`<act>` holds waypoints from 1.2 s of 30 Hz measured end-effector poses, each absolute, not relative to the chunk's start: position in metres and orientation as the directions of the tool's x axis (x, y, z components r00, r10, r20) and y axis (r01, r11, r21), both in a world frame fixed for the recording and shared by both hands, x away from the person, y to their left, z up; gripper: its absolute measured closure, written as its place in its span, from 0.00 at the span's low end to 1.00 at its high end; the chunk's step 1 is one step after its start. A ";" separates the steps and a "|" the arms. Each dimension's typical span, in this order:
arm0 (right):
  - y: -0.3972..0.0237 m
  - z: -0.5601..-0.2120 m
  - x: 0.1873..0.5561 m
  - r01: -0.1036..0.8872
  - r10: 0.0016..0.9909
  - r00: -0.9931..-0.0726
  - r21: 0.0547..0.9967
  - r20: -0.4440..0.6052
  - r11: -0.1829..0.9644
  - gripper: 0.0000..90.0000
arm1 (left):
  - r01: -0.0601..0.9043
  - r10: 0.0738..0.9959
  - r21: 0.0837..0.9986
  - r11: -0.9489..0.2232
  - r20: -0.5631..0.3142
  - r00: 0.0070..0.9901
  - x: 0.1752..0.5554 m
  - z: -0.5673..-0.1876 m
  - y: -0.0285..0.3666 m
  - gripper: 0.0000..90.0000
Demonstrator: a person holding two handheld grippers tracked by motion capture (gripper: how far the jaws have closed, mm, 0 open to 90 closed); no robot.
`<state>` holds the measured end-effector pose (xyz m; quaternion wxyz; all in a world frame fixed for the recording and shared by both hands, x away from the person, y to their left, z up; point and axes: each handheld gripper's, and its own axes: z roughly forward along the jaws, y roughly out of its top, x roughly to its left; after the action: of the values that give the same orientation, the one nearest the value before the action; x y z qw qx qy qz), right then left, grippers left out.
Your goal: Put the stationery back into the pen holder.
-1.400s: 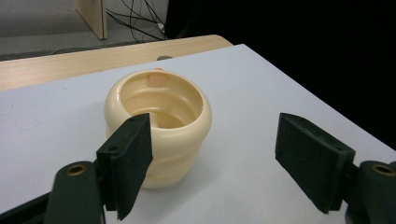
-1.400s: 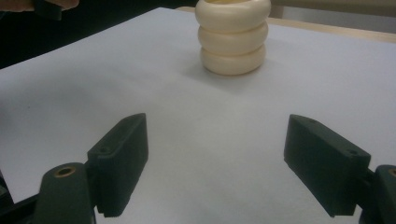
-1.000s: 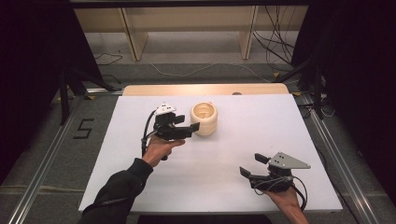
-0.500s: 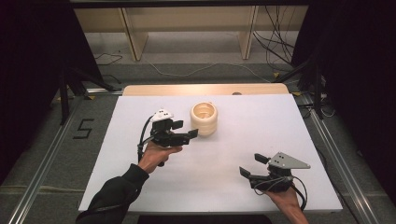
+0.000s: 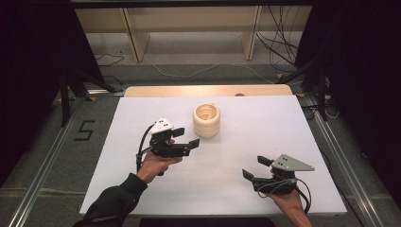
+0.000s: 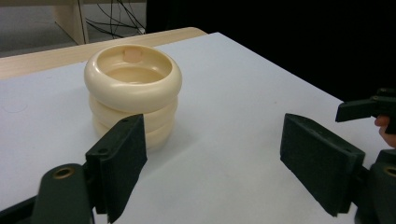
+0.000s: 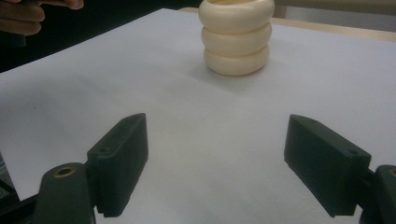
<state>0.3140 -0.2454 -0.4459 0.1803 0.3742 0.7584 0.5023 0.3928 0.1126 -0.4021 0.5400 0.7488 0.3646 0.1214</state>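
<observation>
A cream stack of three rings (image 5: 206, 119) stands upright near the middle of the white table top (image 5: 265, 127). My left gripper (image 5: 187, 137) hovers just left and in front of it, open and empty, a short gap away. Seen from the left gripper view, the stack of rings (image 6: 133, 91) rises beyond the left jaw, hollow inside. My right gripper (image 5: 257, 167) rests low near the front right of the table, open with nothing between its jaws. The right gripper view has the stack of rings (image 7: 236, 37) far ahead.
A wooden strip (image 5: 208, 90) runs along the table's far edge. Wooden shelf legs (image 5: 135, 35) and cables (image 5: 279, 42) lie on the floor behind. Metal rails (image 5: 42, 179) flank both sides. The other gripper (image 6: 369, 107) appears at the right edge of the left gripper view.
My left gripper has pulled back toward the person and away from the stack of rings. The right gripper has stayed where it was.
</observation>
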 end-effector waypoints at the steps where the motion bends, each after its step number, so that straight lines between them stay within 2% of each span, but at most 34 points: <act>1: -0.245 -0.446 0.314 0.386 0.748 -0.656 0.897 0.103 0.215 0.25 | 0.412 0.676 0.898 -0.153 -0.209 0.706 0.391 -0.403 0.114 0.24; 11: -0.245 -0.446 0.313 0.385 0.746 -0.658 0.897 0.103 0.216 0.25 | 0.395 0.669 0.908 -0.139 -0.208 0.714 0.378 -0.410 0.128 0.22; 26: -0.243 -0.446 0.312 0.389 0.738 -0.666 0.895 0.112 0.216 0.25 | 0.353 0.663 0.915 -0.197 -0.141 0.735 0.357 -0.424 0.131 0.20; 36: -0.244 -0.447 0.313 0.394 0.736 -0.667 0.893 0.117 0.216 0.25 | 0.353 0.658 0.917 -0.185 -0.152 0.738 0.342 -0.427 0.139 0.20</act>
<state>0.3127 -0.2436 -0.4472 0.1695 0.3715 0.7610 0.5042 0.3422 0.1389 -0.4270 0.5442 0.7569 0.3338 0.1399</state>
